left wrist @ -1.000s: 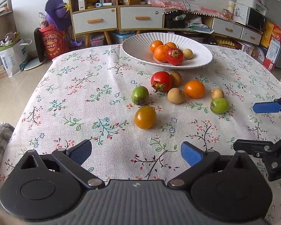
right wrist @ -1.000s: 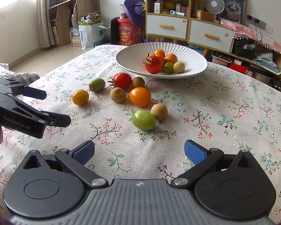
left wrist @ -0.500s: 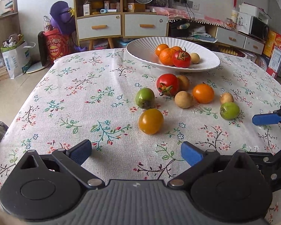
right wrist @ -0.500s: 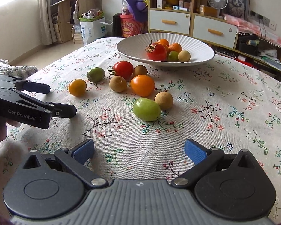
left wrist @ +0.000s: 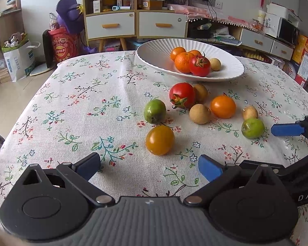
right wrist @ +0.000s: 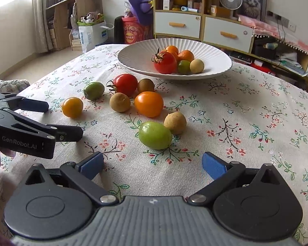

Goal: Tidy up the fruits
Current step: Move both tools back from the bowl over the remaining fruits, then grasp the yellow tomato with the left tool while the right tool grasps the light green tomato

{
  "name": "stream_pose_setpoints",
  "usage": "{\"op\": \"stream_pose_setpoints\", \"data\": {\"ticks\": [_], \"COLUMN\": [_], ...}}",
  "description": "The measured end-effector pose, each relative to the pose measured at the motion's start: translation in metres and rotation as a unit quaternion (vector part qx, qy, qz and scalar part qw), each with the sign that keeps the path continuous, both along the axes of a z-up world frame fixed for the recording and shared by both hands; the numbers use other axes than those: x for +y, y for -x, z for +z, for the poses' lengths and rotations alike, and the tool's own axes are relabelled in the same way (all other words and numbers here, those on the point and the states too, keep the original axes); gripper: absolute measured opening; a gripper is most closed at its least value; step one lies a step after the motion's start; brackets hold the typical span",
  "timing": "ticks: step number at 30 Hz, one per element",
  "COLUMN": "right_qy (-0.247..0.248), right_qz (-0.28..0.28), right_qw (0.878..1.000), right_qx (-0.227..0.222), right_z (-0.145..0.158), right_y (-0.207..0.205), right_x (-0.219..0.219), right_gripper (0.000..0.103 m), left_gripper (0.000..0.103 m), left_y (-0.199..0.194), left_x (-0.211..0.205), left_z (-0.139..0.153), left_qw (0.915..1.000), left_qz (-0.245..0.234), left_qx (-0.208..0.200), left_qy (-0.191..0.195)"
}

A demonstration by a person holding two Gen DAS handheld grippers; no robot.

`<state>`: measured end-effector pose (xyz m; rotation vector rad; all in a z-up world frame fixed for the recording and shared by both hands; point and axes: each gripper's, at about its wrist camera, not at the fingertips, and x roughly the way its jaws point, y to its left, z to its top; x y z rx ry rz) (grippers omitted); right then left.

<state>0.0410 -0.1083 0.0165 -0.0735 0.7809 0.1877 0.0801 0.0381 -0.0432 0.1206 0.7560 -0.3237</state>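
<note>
Floral cloth (left wrist: 92,106) covers the worktop in the left wrist view. The left gripper (left wrist: 149,164) hangs low over it, its blue-padded fingers (left wrist: 88,164) spread wide and holding nothing. Just ahead of them lies a yellow-orange tomato (left wrist: 159,140), and beyond it a green fruit (left wrist: 155,111), a red tomato (left wrist: 182,95), two brown fruits and an orange one. The white ribbed bowl (left wrist: 154,55) stands farther back and holds oranges, a red tomato and a small pale fruit.

In the right wrist view, the right gripper (right wrist: 153,163) also has its fingers (right wrist: 213,166) apart and empty. A light green fruit (right wrist: 155,135) lies just in front of them, touching a tan round fruit (right wrist: 175,122).
</note>
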Motion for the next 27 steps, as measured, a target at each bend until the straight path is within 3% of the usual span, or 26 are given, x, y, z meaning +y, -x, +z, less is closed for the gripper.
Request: {"op": "stream_pose_setpoints", "data": {"ticks": [8, 23, 27], "right_qy": [0.001, -0.013, -0.024], "right_qz": [-0.02, -0.043, -0.044], "right_qw": [1.0, 0.999, 0.999], "right_qx": [0.008, 0.016, 0.018], "right_z": [0.004, 0.011, 0.013], "right_y": [-0.006, -0.017, -0.018], "right_x": [0.001, -0.003, -0.006], "right_gripper": [0.088, 0.058, 0.049], "left_gripper": [0.094, 0.068, 0.057], "left_y": [-0.002, -0.006, -0.007], "left_x": [-0.004, -0.013, -0.013], "left_z": [0.003, 0.01, 0.012], "left_qw": [0.9999, 0.9994, 0.9992], "left_qz": [0.012, 0.026, 0.024], "left_qx": [0.008, 0.021, 0.025], "left_qy": [-0.002, 0.009, 0.019]}}
